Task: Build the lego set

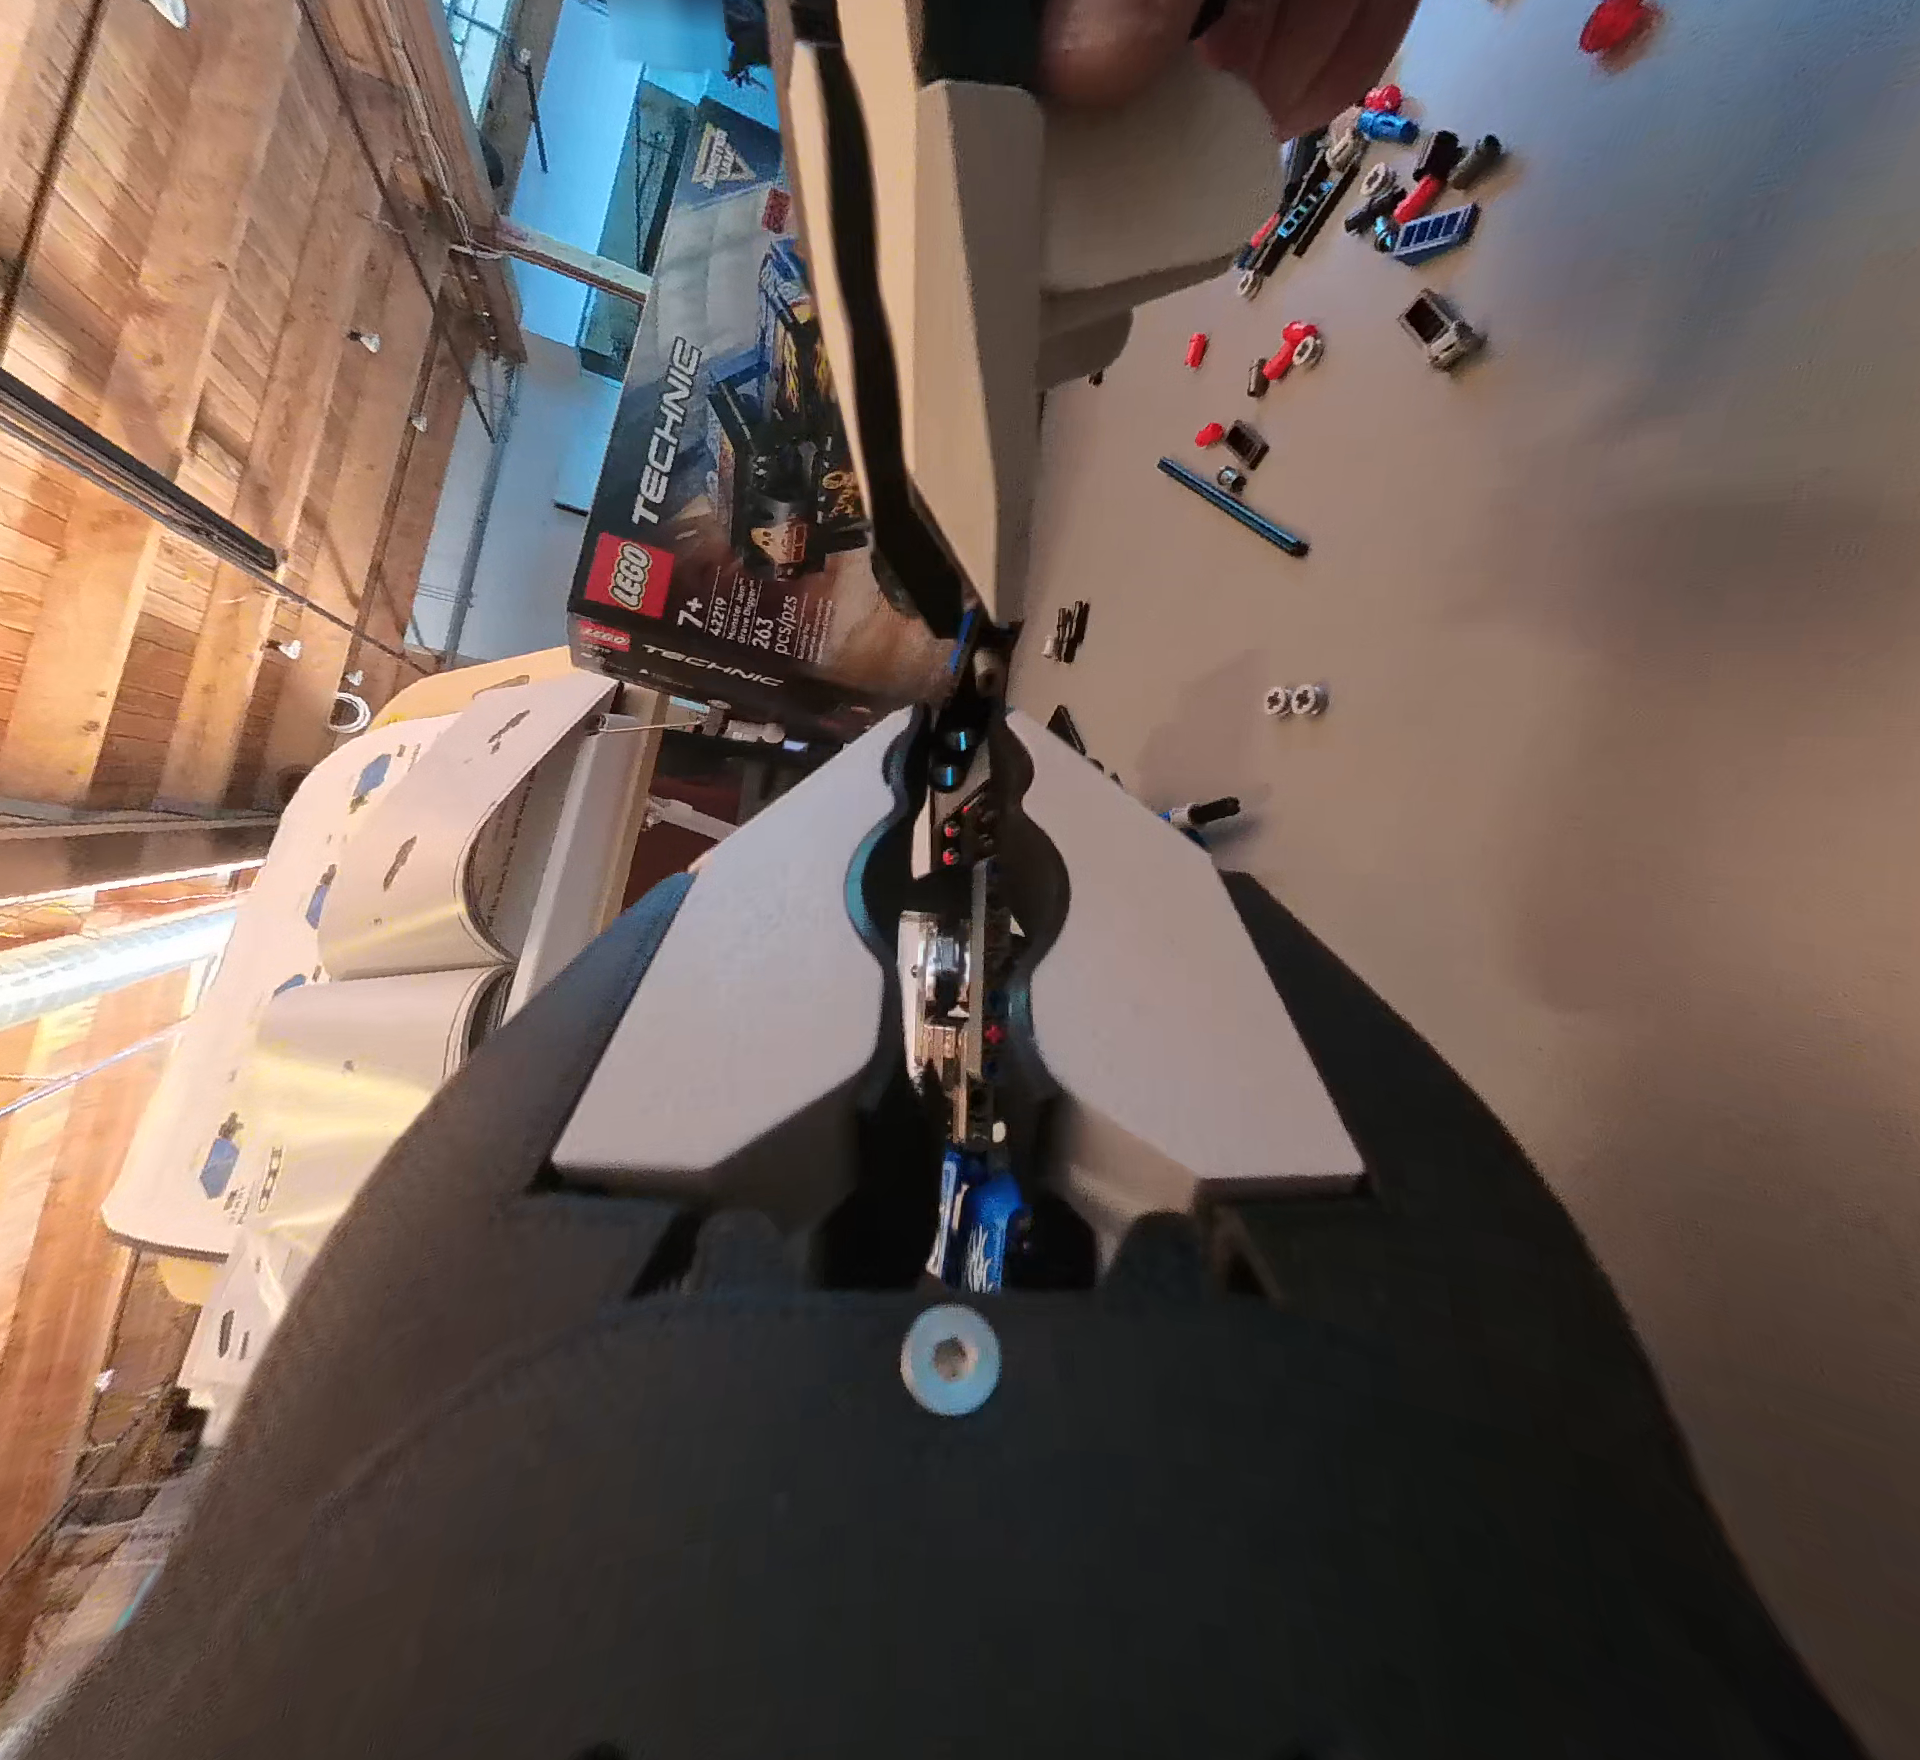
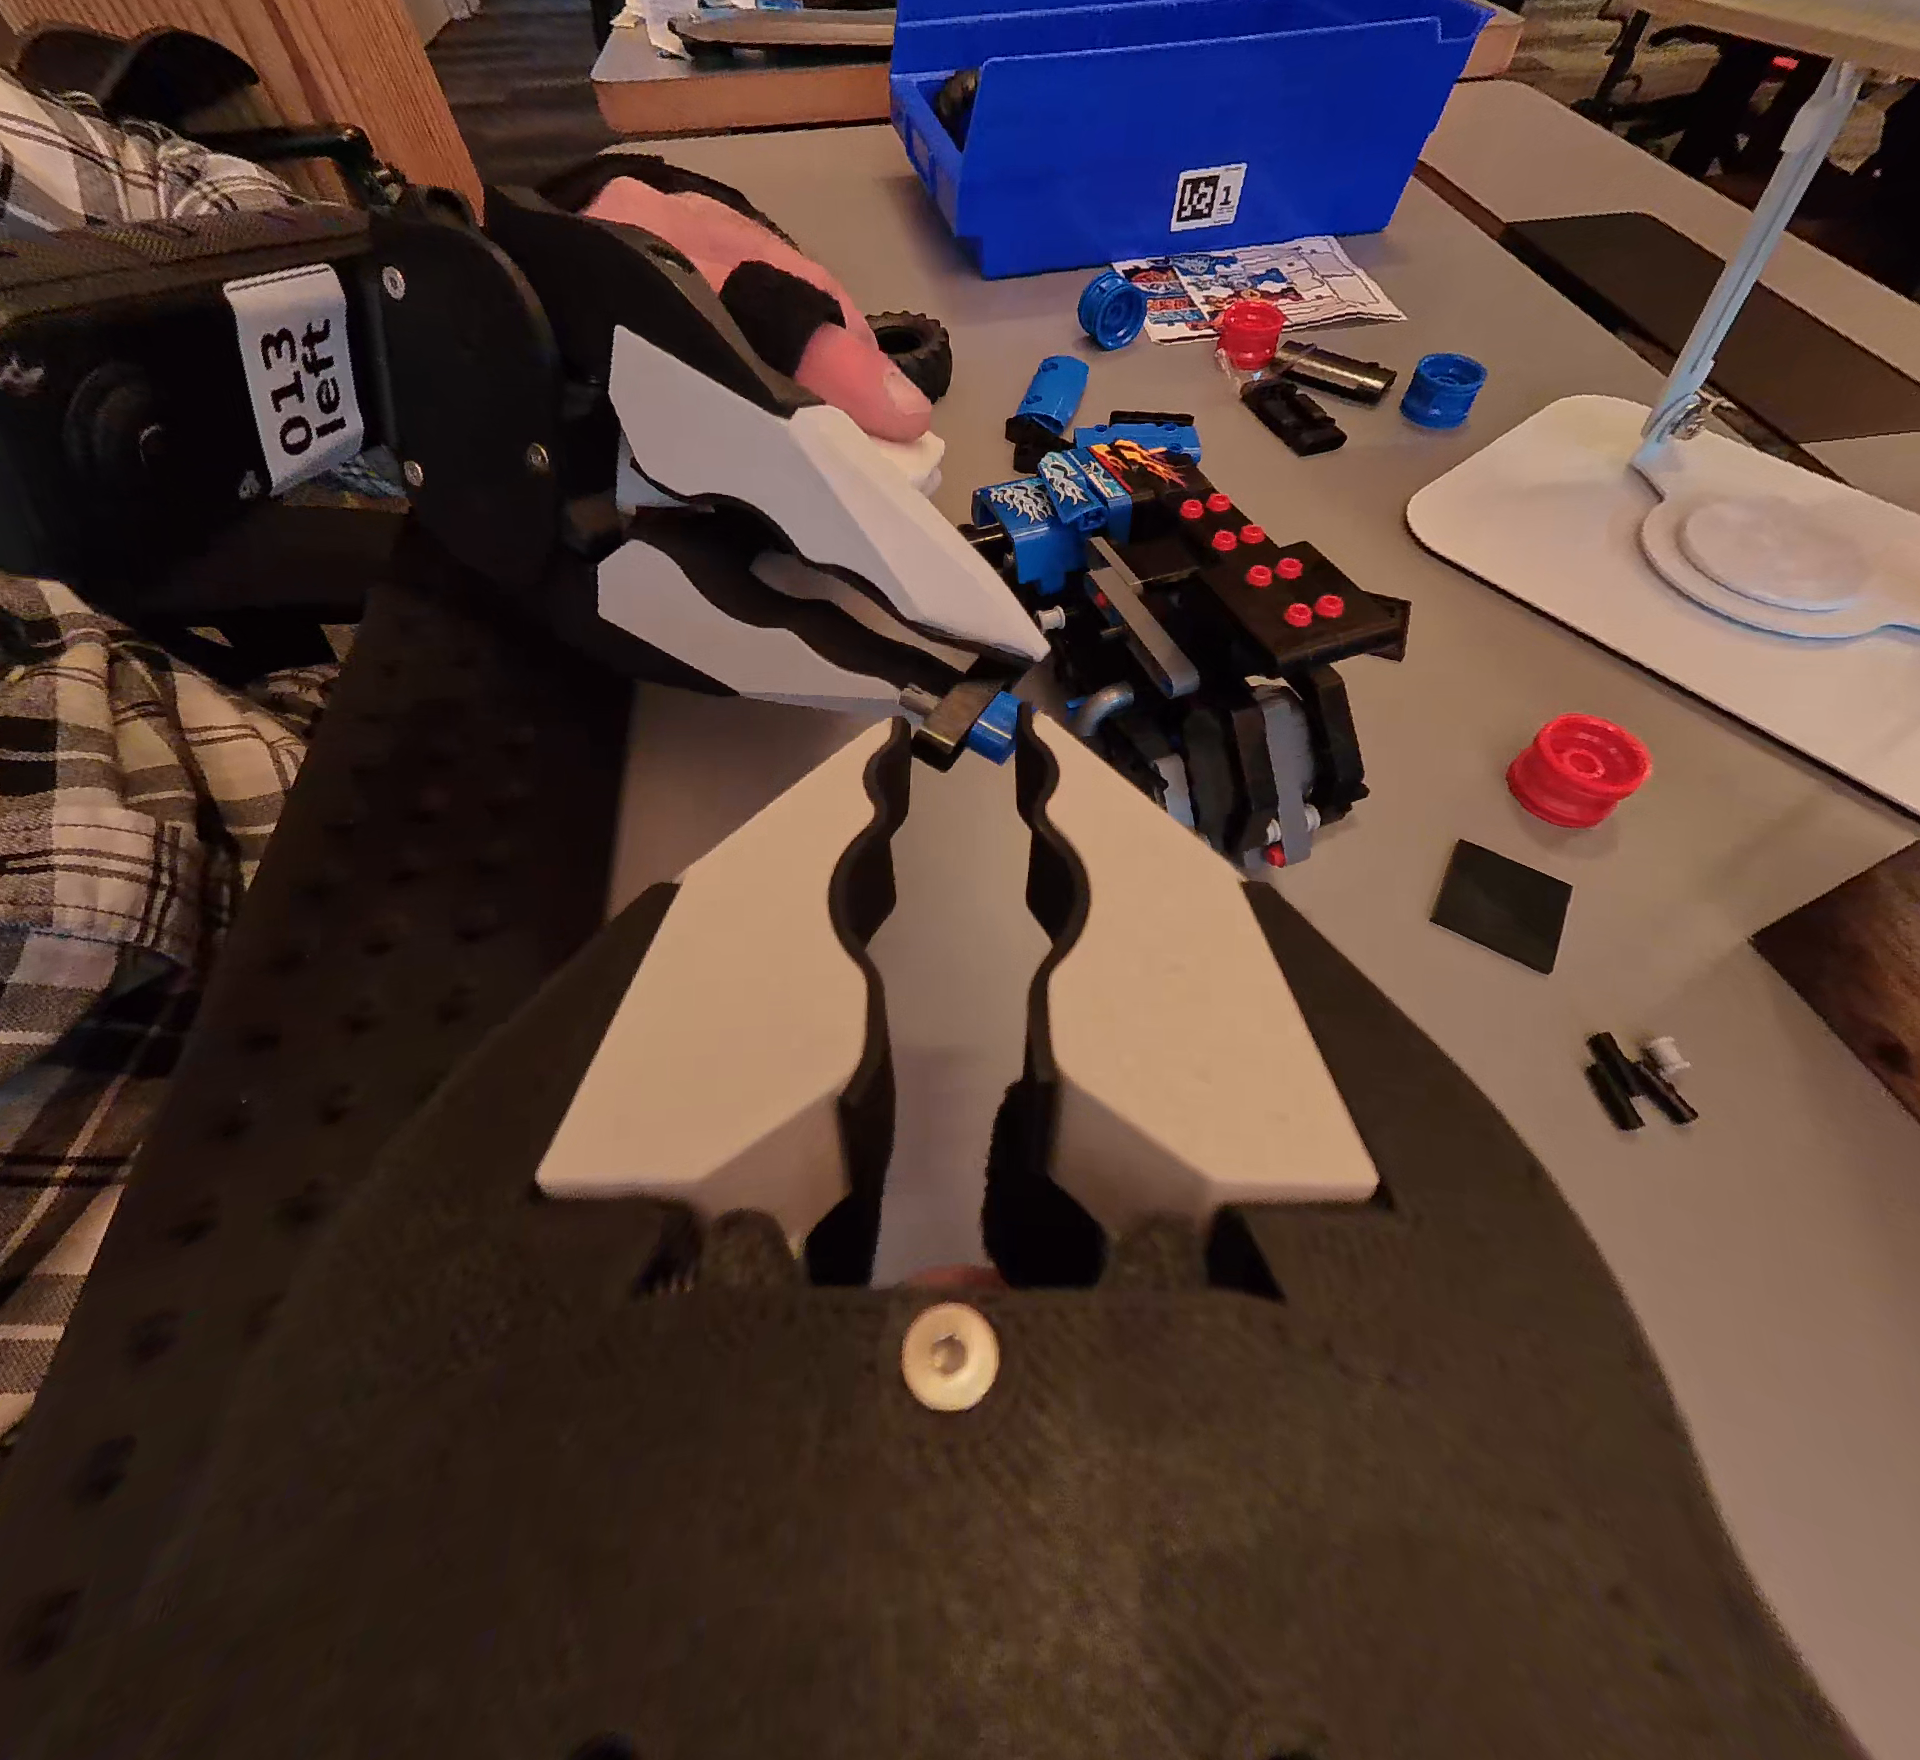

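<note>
Here, right gripper (image 2: 961, 739): jaws narrow, tips pinching a small black-and-blue piece (image 2: 966, 723) at 12 o'clock in its own view.
Left gripper (image 2: 1003, 666): comes in from 9 o'clock with its tips nearly together, right above that piece. Whether it grips anything I cannot tell.
Hand (image 2: 821, 328): in a black fingerless glove, thumb resting on the left gripper's upper finger.
Lego model (image 2: 1226, 609): black, blue and grey with red studs on top, lying on the grey table (image 2: 1558, 1295) just beyond both sets of tips, toward 1 o'clock.
Loose parts, right side: black pins (image 2: 1636, 1082) at 4 o'clock, a flat black tile (image 2: 1501, 905) and a red wheel hub (image 2: 1577, 768) at 3 o'clock, all apart from the model.
Beyond the model: two blue hubs (image 2: 1112, 310) (image 2: 1442, 389), a black tyre (image 2: 914, 349) and a sticker sheet (image 2: 1278, 282).
Farthest: a blue bin (image 2: 1174, 100) at 12 o'clock, its front touching the sheet.
Left wrist view: the set's box (image 1: 707, 515) stands at 11 o'clock, with an open booklet (image 1: 416, 879) at 9.
</note>
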{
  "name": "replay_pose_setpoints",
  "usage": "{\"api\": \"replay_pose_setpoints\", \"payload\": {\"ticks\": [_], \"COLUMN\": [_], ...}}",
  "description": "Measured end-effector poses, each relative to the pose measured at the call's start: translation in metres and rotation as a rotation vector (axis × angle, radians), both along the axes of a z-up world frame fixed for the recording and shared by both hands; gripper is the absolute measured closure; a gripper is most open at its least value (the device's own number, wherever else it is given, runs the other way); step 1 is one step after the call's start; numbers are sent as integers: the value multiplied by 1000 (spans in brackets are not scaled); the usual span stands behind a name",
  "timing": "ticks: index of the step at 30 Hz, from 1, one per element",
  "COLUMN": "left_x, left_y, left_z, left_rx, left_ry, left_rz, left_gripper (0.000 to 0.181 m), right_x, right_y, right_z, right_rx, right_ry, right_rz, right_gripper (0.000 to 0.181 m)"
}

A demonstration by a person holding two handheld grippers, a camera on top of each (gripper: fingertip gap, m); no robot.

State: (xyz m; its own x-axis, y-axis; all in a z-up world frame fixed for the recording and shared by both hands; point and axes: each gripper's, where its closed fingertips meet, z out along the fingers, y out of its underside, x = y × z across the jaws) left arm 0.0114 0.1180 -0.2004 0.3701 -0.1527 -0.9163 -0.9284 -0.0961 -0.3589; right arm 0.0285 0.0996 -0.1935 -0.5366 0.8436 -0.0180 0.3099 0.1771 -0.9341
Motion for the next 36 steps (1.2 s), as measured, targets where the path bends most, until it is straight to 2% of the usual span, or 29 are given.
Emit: {"api": "replay_pose_setpoints", "payload": {"ticks": [7,9,12,18,24,30,36], "left_x": [2,2,4,8,14,17,22], "left_y": [-2,-2,-3,-4,-4,-6,-7], "left_z": [2,-3,-11,-24,-28,-31,-20], "left_rx": [-7,-41,-90,-180,-214,-247,-228], "left_ry": [-39,-46,-69,-134,-167,-237,-380], "left_rz": [-23,-19,-27,-19,-29,-58,-114], "left_gripper": [174,176,176,176,176,175,174], "right_x": [2,2,3,4,3,6,15], "right_y": [0,2,4,7,4,4,0], "right_z": [2,2,-3,-10,-26,-29,-12], "right_rx": [-32,-5,83,282,491,485,275], "right_ry": [3,10,7,31,21,8,33], "right_rz": [22,13,-5,-32,-29,-9,48], "right_gripper": [164,174,175,159,173,174,175]}}
